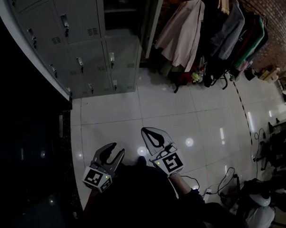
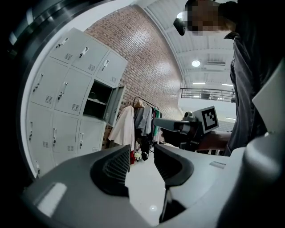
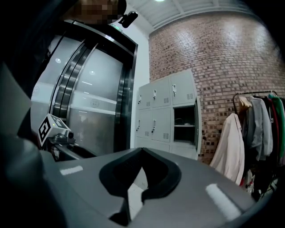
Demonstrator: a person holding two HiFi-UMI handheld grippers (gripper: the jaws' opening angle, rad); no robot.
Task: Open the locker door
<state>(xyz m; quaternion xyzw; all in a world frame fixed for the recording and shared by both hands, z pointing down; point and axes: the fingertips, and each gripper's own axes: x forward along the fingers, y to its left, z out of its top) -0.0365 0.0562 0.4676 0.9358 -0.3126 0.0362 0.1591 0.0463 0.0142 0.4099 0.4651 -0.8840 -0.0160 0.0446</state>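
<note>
A bank of grey lockers (image 1: 83, 47) stands at the far left of the tiled floor. One upper locker door (image 1: 150, 18) hangs open, showing a dark compartment (image 3: 184, 122); the other doors are closed. Both grippers hang low in front of me, well short of the lockers. My left gripper (image 1: 115, 150) is open, its jaws apart with nothing between them (image 2: 141, 153). My right gripper (image 1: 144, 131) is shut and empty, its tips meeting (image 3: 142, 150). The left gripper view also shows the lockers (image 2: 67, 98) and the right gripper (image 2: 156, 122).
A clothes rack with several coats and jackets (image 1: 210, 32) stands to the right of the lockers. Cables and equipment (image 1: 272, 143) lie along the right side. A dark framed metal door (image 3: 89, 102) is left of the lockers. Glossy white floor tiles (image 1: 180, 109) lie between me and the lockers.
</note>
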